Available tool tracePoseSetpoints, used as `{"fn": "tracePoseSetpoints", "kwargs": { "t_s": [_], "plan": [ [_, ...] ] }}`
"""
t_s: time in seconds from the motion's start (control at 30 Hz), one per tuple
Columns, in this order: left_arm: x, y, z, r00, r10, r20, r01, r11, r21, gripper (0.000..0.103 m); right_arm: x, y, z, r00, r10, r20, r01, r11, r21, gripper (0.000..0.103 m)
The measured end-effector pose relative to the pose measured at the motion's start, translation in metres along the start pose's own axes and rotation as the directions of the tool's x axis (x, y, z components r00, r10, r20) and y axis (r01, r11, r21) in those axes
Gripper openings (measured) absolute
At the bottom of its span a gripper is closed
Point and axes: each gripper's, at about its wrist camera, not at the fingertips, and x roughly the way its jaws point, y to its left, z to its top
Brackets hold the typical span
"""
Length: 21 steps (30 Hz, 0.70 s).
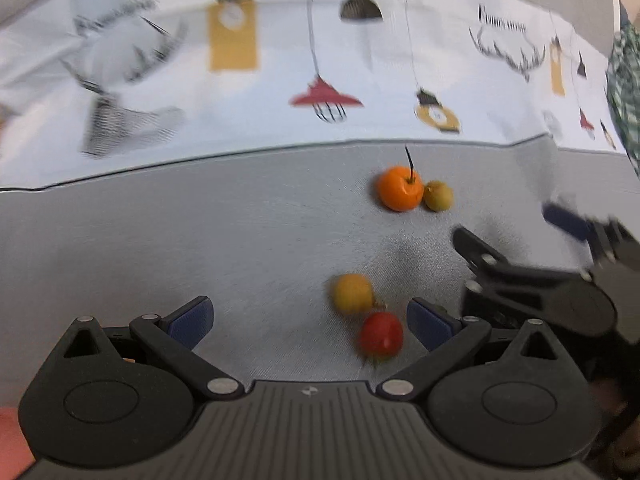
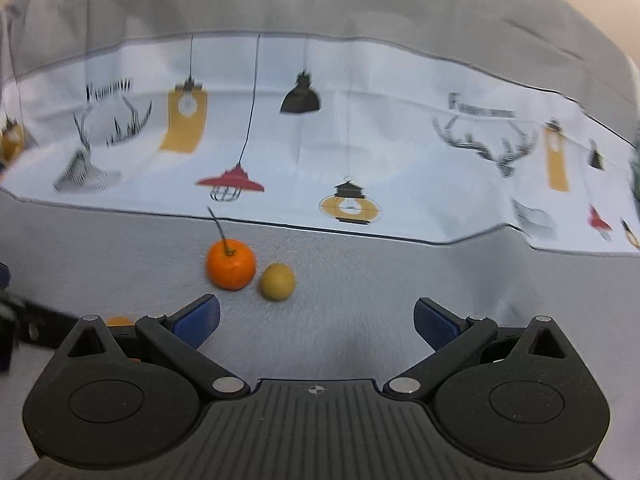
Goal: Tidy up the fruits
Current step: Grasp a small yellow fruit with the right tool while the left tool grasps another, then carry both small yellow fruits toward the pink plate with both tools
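Observation:
An orange fruit with a dark stem (image 1: 401,193) lies on the grey cloth, touching a small yellow-green fruit (image 1: 438,196) on its right. Closer in, a yellow fruit (image 1: 352,293) and a red fruit (image 1: 381,336) lie together between the fingers of my left gripper (image 1: 310,322), which is open; the red one is near the right pad. My right gripper (image 2: 317,322) is open with nothing between its fingers; the orange fruit (image 2: 231,265) and yellow-green fruit (image 2: 277,282) lie just ahead of it, to the left. The right gripper (image 1: 516,264) also shows at right in the left wrist view.
A white cloth printed with lamps and antlers (image 2: 360,148) covers the surface beyond the grey cloth (image 2: 360,272). A green checked fabric (image 1: 624,92) shows at the far right edge. Part of a hand (image 1: 12,440) is at the lower left corner.

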Motion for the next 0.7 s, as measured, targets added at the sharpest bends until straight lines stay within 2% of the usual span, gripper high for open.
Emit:
{"fn": "tracePoseSetpoints", "kwargs": {
  "t_s": [0.13, 0.2, 0.27, 0.37, 0.4, 0.43, 0.47, 0.5, 0.53, 0.57, 0.7],
  "plan": [
    [0.041, 0.002, 0.009, 0.997, 0.008, -0.079, -0.009, 1.0, -0.017, 0.103, 0.043, -0.001, -0.004, 0.998, 0.025, -0.052, -0.027, 0.999, -0.038, 0.102],
    [0.056, 0.006, 0.01, 0.993, 0.02, -0.113, -0.025, 0.999, -0.047, 0.103, 0.056, -0.009, -0.01, 0.997, 0.077, -0.022, -0.077, 0.997, 0.023, 0.102],
    [0.056, 0.004, 0.008, 0.996, 0.044, -0.083, -0.046, 0.999, -0.023, 0.103, 0.061, -0.013, -0.012, 0.995, 0.099, -0.021, -0.098, 0.993, 0.067, 0.102],
    [0.054, 0.005, 0.005, 0.996, 0.051, -0.08, -0.052, 0.998, -0.022, 0.101, 0.061, -0.009, -0.013, 0.996, 0.09, -0.01, -0.089, 0.995, 0.052, 0.102],
    [0.05, 0.006, 0.005, 0.996, 0.048, -0.078, -0.051, 0.998, -0.04, 0.091, 0.061, -0.009, -0.013, 0.996, 0.088, -0.007, -0.088, 0.995, 0.051, 0.101],
    [0.046, 0.008, 0.006, 0.997, 0.055, -0.062, -0.06, 0.996, -0.069, 0.072, 0.059, -0.009, -0.013, 0.996, 0.094, -0.006, -0.093, 0.994, 0.053, 0.096],
    [0.041, 0.009, 0.009, 0.997, 0.062, -0.05, -0.066, 0.994, -0.081, 0.06, 0.056, -0.008, -0.013, 0.994, 0.109, 0.002, -0.109, 0.993, 0.055, 0.081],
    [0.038, 0.009, 0.011, 0.997, 0.053, -0.048, -0.057, 0.995, -0.082, 0.036, 0.052, -0.006, -0.014, 0.993, 0.12, 0.018, -0.121, 0.992, 0.047, 0.054],
    [0.037, 0.011, 0.013, 0.998, 0.038, -0.05, -0.042, 0.996, -0.083, 0.029, 0.048, -0.003, -0.013, 0.991, 0.129, 0.029, -0.13, 0.991, 0.026, 0.04],
    [0.035, 0.012, 0.014, 0.998, 0.035, -0.051, -0.039, 0.995, -0.089, 0.029, 0.046, 0.0, -0.012, 0.99, 0.142, 0.025, -0.142, 0.99, 0.008, 0.026],
    [0.017, 0.012, 0.013, 0.998, 0.056, -0.025, -0.058, 0.994, -0.089, 0.029, 0.031, 0.006, -0.008, 0.991, 0.134, 0.005, -0.134, 0.99, 0.031, 0.026]
  ]
}}
